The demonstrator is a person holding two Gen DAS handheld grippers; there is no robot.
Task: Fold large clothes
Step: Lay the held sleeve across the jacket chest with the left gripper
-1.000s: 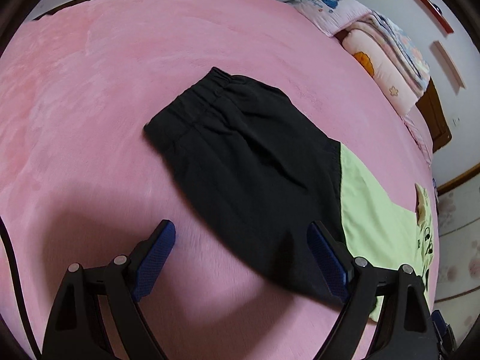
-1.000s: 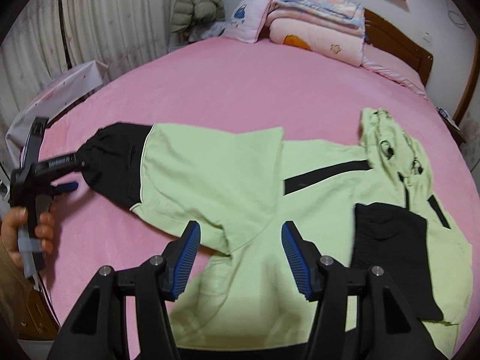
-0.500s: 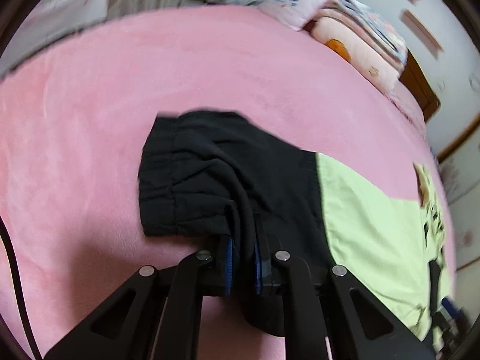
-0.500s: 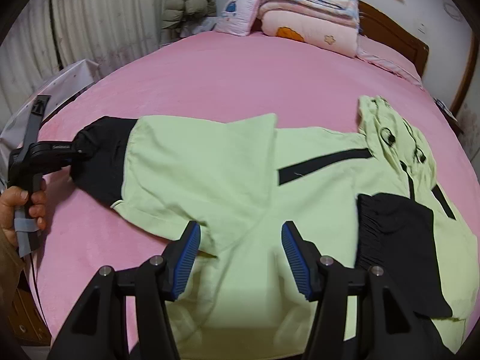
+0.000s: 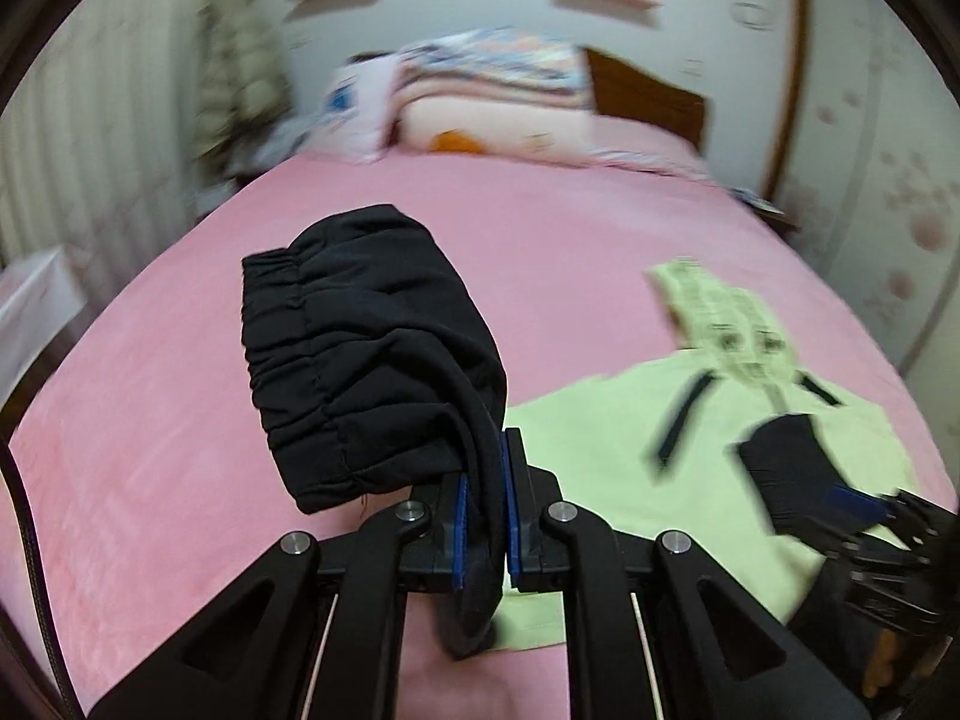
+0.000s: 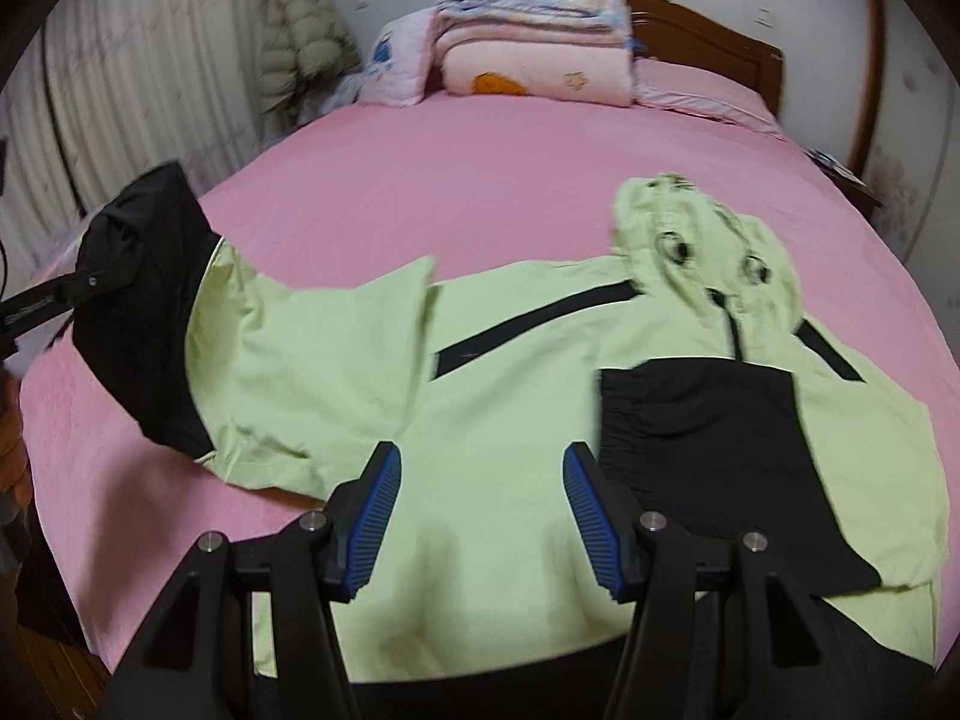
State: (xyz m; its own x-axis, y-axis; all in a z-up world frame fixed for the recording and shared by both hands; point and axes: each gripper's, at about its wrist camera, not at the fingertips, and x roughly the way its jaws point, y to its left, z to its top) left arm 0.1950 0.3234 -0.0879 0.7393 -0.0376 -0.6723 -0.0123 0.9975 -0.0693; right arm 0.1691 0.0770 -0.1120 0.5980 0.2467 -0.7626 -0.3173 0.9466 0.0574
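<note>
A pale green hooded jacket of thin, smooth woven cloth with black sleeve ends and black stripes (image 6: 510, 396) lies spread flat on the pink plush bed (image 6: 480, 180), its rumpled hood (image 6: 702, 252) toward the headboard. The jacket's one sleeve is lifted off the bed: its black gathered elastic cuff (image 5: 366, 360), bunched into soft ridges, is pinched between the blue ribbed pads of the left gripper (image 5: 483, 516), which are pressed together on the fabric. The other black cuffed sleeve end (image 6: 708, 438) is folded across the jacket's chest and lies flat there. The right gripper (image 6: 477, 516) hangs over the jacket's lower body with its blue ribbed pads spread apart, holding nothing. Beyond the jacket, at the head of the bed, a stack of folded pink and patterned quilts (image 6: 540, 42) rests against the dark wooden headboard (image 6: 714, 54), and a puffy beige quilted coat (image 6: 300, 36) hangs by the pleated curtain beside the quilts.
</note>
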